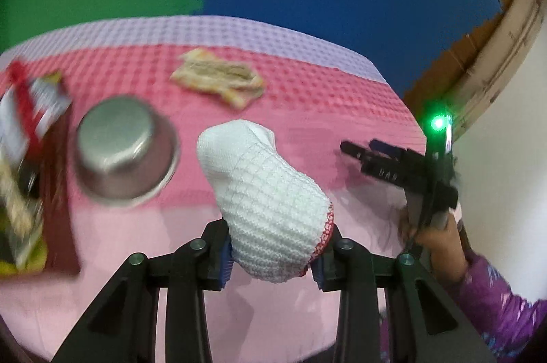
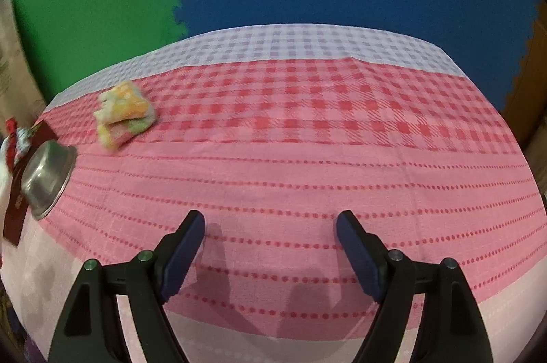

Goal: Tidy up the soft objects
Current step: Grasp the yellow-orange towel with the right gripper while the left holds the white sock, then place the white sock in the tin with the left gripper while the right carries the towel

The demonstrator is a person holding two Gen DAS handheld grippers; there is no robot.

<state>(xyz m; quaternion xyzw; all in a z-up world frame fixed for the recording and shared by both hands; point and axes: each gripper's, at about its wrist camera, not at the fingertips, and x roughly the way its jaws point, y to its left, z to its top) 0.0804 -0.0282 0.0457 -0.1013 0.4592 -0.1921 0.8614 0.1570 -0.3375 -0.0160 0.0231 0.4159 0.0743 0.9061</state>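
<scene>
sock (image 1: 270,192) in left gripper (image 1: 271,255); right gripper (image 2: 270,251) open.

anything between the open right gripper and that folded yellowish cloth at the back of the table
Nothing visible does. The right gripper faces bare checked tablecloth up to the folded cloth, off to its left. The upturned steel bowl sits further left, beside that line.

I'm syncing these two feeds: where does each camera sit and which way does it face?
Left wrist: on the left gripper, looking forward at its clamped white knitted sock; person's right hand shows.
Right wrist: on the open right gripper, facing pink checked tablecloth.
Shared: upturned steel bowl, folded yellowish cloth.
</scene>
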